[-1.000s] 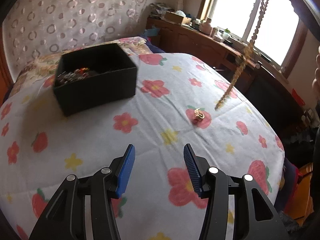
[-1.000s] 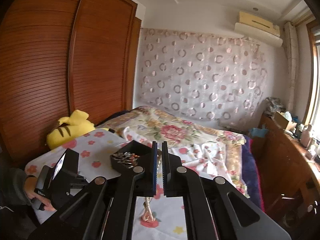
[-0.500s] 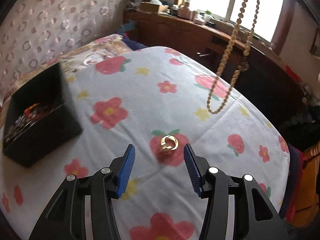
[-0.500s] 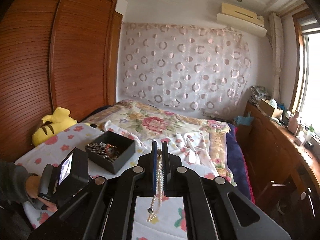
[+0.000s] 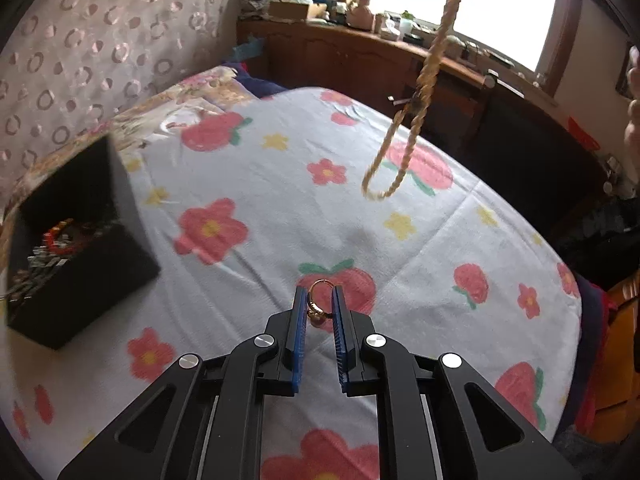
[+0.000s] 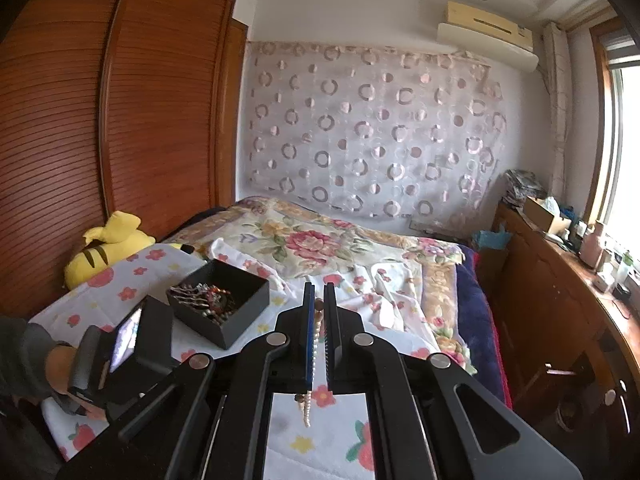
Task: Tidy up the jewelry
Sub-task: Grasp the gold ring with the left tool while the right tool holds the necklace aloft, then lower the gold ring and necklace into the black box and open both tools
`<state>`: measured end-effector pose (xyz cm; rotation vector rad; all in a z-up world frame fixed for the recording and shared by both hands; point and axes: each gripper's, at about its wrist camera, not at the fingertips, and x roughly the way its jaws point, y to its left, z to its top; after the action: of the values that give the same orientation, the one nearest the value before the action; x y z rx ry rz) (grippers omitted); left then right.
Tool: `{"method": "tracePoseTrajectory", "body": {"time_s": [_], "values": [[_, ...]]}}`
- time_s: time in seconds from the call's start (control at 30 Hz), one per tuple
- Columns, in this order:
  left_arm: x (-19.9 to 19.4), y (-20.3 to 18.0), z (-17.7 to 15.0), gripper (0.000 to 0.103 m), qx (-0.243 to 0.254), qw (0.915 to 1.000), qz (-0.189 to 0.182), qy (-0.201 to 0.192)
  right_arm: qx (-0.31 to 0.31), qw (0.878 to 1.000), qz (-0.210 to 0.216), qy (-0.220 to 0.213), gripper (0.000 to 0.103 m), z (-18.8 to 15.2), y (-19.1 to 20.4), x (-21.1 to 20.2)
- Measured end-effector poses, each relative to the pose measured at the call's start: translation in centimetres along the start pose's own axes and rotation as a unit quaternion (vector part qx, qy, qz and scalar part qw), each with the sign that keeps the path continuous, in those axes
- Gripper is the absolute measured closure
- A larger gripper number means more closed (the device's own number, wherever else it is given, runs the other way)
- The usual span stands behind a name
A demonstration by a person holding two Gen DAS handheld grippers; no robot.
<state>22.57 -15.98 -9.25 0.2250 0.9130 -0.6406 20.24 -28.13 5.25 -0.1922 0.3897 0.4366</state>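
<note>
My left gripper (image 5: 318,294) is shut on a gold ring (image 5: 316,300) with a small charm, just over a strawberry print on the flowered bedsheet (image 5: 280,184). A black jewelry box (image 5: 76,236) with several pieces inside sits to its left; it also shows in the right wrist view (image 6: 224,304). My right gripper (image 6: 318,290) is shut on a pearl bead necklace (image 6: 314,360) that hangs down between its fingers. In the left wrist view the necklace (image 5: 404,136) dangles high over the bed, to the right.
A wooden sideboard (image 5: 360,60) with clutter runs under the window beyond the bed. A wooden wardrobe (image 6: 100,120) and a yellow plush toy (image 6: 108,248) stand at the left. The left gripper's body and the hand holding it (image 6: 100,364) show low left.
My left gripper moved forward over the ring and closed on it. My right gripper rose slightly with the necklace, which swings above the bed.
</note>
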Motion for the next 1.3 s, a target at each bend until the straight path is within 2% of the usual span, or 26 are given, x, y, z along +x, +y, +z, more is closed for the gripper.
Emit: {"method": "tracePoseTrajectory", "body": {"time_s": [0.2,0.4,0.6,0.83,0.9,0.97,1.17,1.23,1.27,1.3], "values": [[-4.1,2.1,0.7,0.092,-0.019,0.9988,0.021,-0.041,-0.017,1.000,0.022,-0.013,0.098,2.2,2.1,1.5],[-7.1,6.7,2.2,0.092,-0.047,0.9943,0.065,-0.070,-0.036,0.998,0.043,-0.036,0.098,5.9,4.1,3.2],[-8.0,11.6,3.0,0.091,-0.080,0.9880,0.105,-0.081,-0.056,0.995,0.056,-0.053,0.098,9.9,6.3,6.2],[-7.4,15.6,3.2,0.091,-0.112,0.9817,0.129,-0.084,-0.072,0.994,0.070,-0.031,0.098,11.7,8.4,11.0],[-7.4,16.4,2.9,0.080,-0.121,0.9807,0.129,-0.084,-0.076,0.994,0.072,-0.017,0.098,11.5,8.9,12.4],[-7.6,17.0,2.5,0.073,-0.131,0.9789,0.131,-0.086,-0.076,0.994,0.079,0.009,0.098,10.7,9.5,14.4],[-8.7,16.9,0.5,0.066,-0.143,0.9744,0.146,-0.094,-0.056,0.992,0.095,0.069,0.097,7.2,10.7,17.9],[-9.4,16.5,-0.1,0.058,-0.145,0.9728,0.152,-0.098,-0.051,0.991,0.093,0.083,0.097,6.0,11.2,18.4],[-9.9,16.2,-0.5,0.049,-0.145,0.9716,0.157,-0.102,-0.047,0.990,0.094,0.088,0.097,5.5,11.5,18.4],[-10.2,16.0,-0.7,0.045,-0.144,0.9706,0.161,-0.107,-0.045,0.990,0.095,0.092,0.095,5.1,11.7,18.3]]}}
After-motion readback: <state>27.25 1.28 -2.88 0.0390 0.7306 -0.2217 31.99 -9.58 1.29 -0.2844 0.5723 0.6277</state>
